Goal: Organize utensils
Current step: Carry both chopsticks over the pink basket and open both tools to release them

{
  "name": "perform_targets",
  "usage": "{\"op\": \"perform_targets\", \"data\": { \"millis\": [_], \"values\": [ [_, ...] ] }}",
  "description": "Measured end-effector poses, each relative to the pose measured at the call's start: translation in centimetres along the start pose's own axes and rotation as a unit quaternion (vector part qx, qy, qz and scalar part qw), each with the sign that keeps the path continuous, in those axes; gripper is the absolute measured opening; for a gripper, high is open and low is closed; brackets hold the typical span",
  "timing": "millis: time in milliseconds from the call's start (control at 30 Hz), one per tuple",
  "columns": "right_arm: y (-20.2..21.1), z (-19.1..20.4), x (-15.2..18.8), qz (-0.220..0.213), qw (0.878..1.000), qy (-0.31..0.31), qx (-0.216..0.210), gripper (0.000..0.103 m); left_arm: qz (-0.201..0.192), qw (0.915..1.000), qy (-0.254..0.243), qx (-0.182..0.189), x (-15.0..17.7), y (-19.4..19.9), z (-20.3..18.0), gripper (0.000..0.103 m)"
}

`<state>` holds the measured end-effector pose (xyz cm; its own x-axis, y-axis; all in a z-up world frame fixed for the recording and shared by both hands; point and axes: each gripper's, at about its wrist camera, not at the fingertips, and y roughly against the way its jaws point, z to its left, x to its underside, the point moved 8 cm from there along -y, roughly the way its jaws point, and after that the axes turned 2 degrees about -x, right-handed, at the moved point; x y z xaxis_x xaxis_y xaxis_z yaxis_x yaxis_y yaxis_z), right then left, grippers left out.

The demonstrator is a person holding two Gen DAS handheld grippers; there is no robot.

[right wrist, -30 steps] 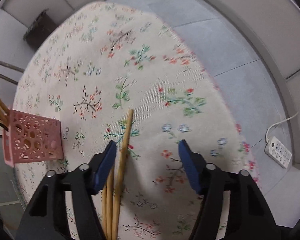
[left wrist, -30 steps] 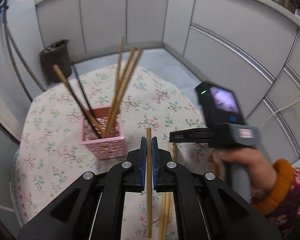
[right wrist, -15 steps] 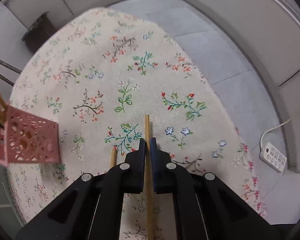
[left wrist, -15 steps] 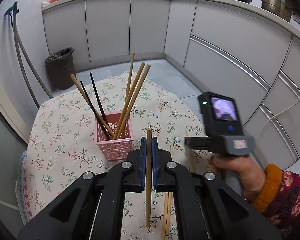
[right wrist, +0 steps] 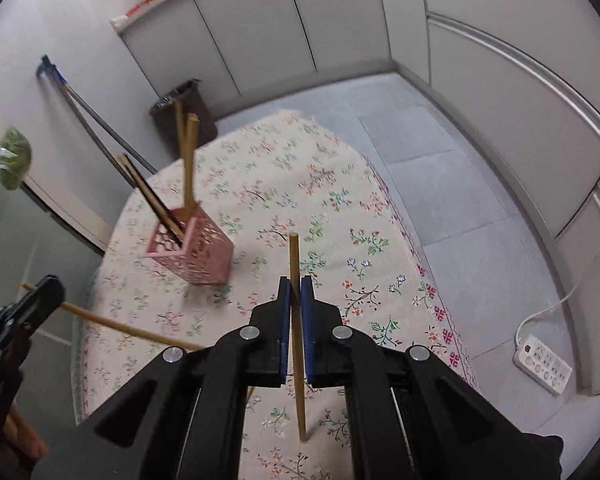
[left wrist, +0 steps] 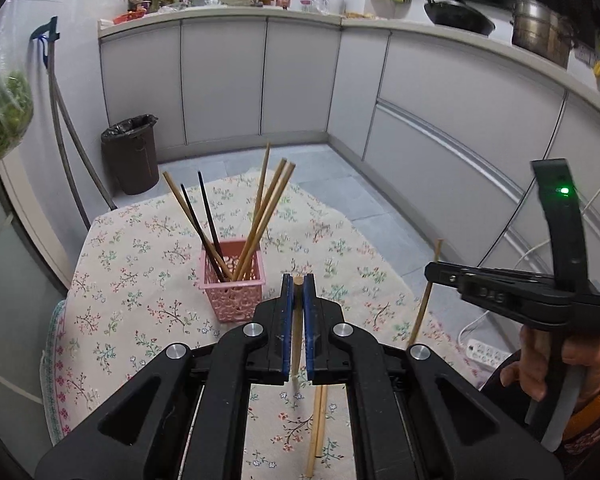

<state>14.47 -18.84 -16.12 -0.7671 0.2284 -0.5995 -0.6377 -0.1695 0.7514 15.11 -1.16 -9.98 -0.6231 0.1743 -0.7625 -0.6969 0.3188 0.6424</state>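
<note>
A pink lattice basket (left wrist: pixel 233 294) (right wrist: pixel 192 250) stands on the floral tablecloth and holds several wooden and two dark chopsticks (left wrist: pixel 260 216). My left gripper (left wrist: pixel 298 280) is shut on a wooden chopstick (left wrist: pixel 297 336), raised above the table in front of the basket. My right gripper (right wrist: pixel 295 282) is shut on another wooden chopstick (right wrist: pixel 297 344), held nearly upright to the right of the basket; it also shows in the left wrist view (left wrist: pixel 426 296). One wooden chopstick (left wrist: pixel 315 428) lies on the cloth below the left gripper.
The round table (right wrist: pixel 300 184) has its edge close on the right, with tiled floor beyond. A power strip (right wrist: pixel 544 364) lies on the floor. A dark bin (left wrist: pixel 132 154) and grey cabinets (left wrist: pixel 260 80) stand at the back.
The right gripper closed on a chopstick from the table and lifted it upright. Both grippers rose and tilted up, so the views show more of the room.
</note>
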Motion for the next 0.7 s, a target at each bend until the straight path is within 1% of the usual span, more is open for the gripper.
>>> {"op": "perform_targets", "data": {
  "millis": [133, 300, 433, 700],
  "values": [
    [2.4, 1.4, -1.6, -0.031, 0.999, 0.01, -0.015, 0.005, -0.01, 0.9999, -0.004, -0.01, -1.1, 0.8, 0.1, 0.004],
    [3.8, 2.4, -3.7, -0.047, 0.998, 0.005, -0.034, 0.006, -0.017, 0.9998, 0.005, -0.01, -2.1, 1.2, 0.4, 0.004],
    [4.4, 3.0, -4.9, -0.054, 0.997, -0.003, -0.048, 0.006, -0.027, 0.9992, 0.003, -0.028, -3.1, 1.8, 0.9, 0.004],
    [5.1, 3.1, -5.8, -0.059, 0.997, 0.0, -0.052, 0.006, -0.051, 0.9974, 0.004, -0.051, -5.7, 3.1, 1.9, 0.004]
  ]
}}
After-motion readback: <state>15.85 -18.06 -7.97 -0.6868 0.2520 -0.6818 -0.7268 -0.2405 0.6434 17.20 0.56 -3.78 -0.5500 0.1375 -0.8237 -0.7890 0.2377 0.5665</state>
